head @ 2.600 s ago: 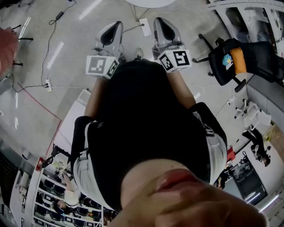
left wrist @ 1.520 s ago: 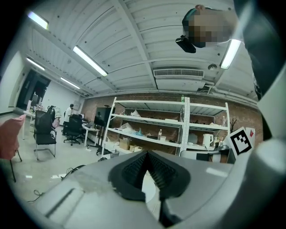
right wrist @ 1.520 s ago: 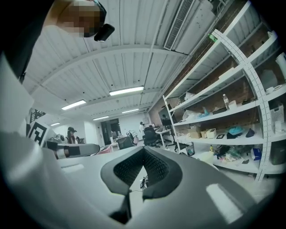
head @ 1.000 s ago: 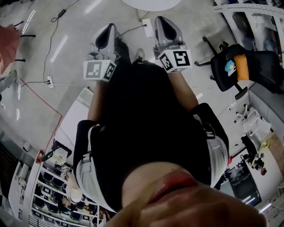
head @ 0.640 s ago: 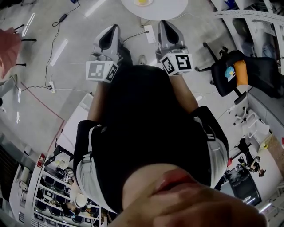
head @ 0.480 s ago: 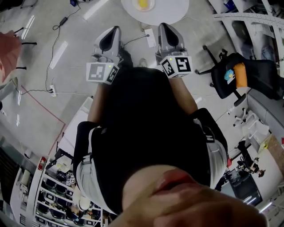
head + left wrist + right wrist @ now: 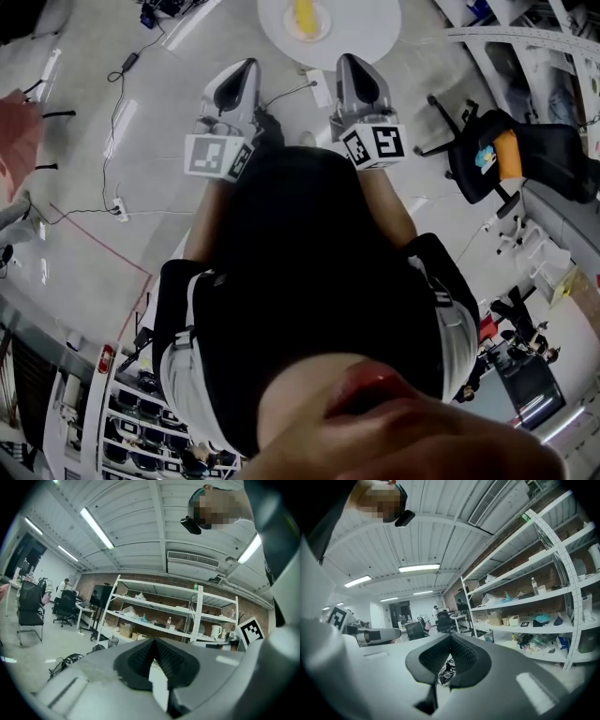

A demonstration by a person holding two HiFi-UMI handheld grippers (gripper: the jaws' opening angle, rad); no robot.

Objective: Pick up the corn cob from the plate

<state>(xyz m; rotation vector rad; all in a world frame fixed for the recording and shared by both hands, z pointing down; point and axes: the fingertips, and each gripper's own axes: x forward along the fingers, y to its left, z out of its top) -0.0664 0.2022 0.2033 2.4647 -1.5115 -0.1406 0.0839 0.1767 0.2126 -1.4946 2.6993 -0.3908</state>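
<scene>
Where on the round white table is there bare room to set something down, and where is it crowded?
The round white table is bare right of the white plate holding the yellow corn cob; only a thin strip lies between plate and the left rim. The grey floor before it is open. Crowded: the black office chair at right.

Left grey plastic two-jaw tool (image 7: 247,66), jaws pressed together, empty, right grey plastic two-jaw tool (image 7: 346,60) beside it, jaws likewise together, both pointing level, forearms (image 7: 386,202) extended forward
</scene>
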